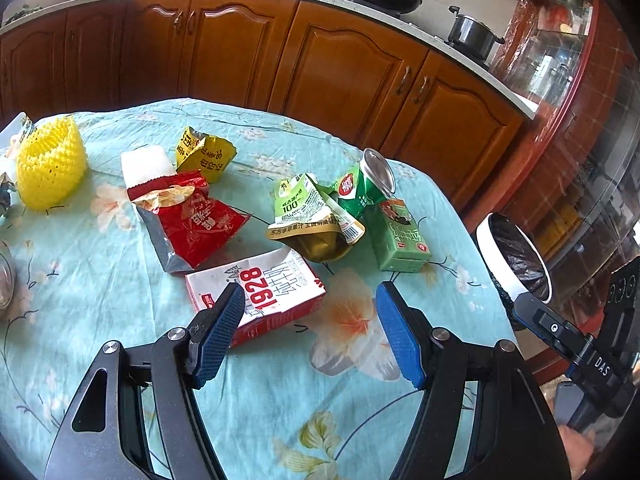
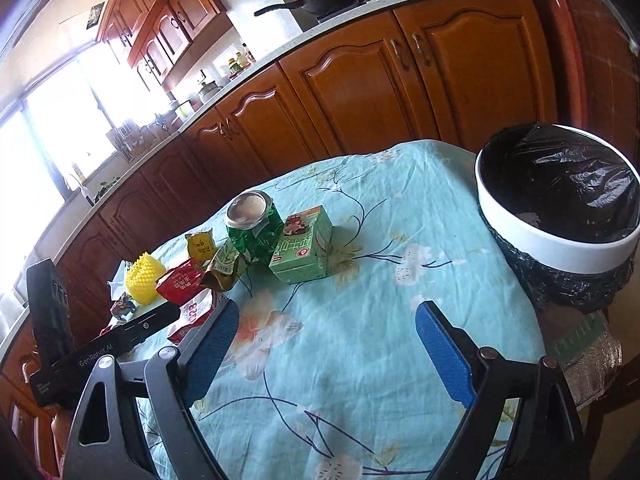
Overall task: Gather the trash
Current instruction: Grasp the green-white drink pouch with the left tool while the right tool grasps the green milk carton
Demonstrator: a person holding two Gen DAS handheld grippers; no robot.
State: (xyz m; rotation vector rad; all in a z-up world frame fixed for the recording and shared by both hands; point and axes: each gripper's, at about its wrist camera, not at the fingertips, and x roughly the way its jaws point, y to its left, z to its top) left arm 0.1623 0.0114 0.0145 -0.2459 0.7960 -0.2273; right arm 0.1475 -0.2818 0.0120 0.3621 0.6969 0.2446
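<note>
A tabletop (image 1: 120,264) under a pale blue flowered cloth is carrying the trash. At the far left a yellow foam net (image 1: 50,162) is standing upright. Next, a white foam block (image 1: 144,166) is lying just behind a torn red snack bag (image 1: 196,222), with a crumpled yellow packet (image 1: 204,152) beside the block. Nearer the camera, a white and red milk carton (image 1: 272,292) is lying flat; the left gripper (image 1: 310,330) is hovering above the cloth with its jaws spread wide, its left finger showing in front of the carton's corner, clamped on nothing. Further right, a squashed green and white juice pouch (image 1: 308,212) is leaning against a dented green can (image 1: 368,184), and a green drink box (image 1: 398,236) is lying just beside the can. At the right, off the tabletop's edge, a white bin (image 2: 560,248) lined with a black bag is standing. The right gripper (image 2: 326,354) is hanging over bare cloth near the bin, jaws also wide apart and holding nothing.
</note>
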